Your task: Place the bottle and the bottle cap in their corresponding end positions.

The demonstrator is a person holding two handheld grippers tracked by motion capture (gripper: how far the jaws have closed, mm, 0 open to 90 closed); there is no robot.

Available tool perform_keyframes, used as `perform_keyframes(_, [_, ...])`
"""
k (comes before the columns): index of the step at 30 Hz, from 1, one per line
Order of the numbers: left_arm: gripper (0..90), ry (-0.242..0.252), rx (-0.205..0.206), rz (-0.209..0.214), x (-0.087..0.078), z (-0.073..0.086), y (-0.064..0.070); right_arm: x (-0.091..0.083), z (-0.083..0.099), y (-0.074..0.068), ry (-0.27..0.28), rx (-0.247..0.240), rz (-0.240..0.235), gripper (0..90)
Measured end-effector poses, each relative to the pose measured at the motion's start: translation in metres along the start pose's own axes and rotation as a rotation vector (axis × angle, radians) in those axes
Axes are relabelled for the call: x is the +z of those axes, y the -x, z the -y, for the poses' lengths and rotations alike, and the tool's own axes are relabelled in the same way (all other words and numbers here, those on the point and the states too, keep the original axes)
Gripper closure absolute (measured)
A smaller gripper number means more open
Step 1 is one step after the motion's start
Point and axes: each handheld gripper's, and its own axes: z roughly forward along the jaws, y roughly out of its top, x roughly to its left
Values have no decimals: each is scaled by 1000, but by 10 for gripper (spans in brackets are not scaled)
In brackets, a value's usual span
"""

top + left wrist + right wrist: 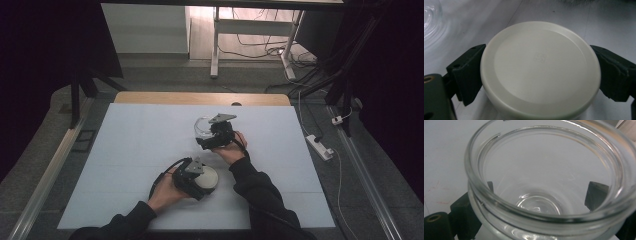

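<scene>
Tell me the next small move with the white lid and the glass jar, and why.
Probably carry the round white plastic lid over the clear glass jar. The left gripper has its fingers on both sides of the lid, the right gripper holds the jar around its neck, and the jar's mouth is open and looks empty.

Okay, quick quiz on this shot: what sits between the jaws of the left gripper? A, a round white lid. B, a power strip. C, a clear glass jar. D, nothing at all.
A: in the left gripper view the black jaws of the left gripper stand against both sides of the round white lid, while the clear glass jar sits between the jaws of the right gripper.
</scene>
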Motion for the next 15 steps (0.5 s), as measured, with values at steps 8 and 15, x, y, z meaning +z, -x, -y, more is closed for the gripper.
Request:
perform_keyframes(8, [73,-56,5,16,5,-2,-1,2,3,-2,-5,-26,-5,66])
perform_keyframes(15, [68,-69,7,8,5,-3,-1,2,4,-3,-4,-22,-4,62])
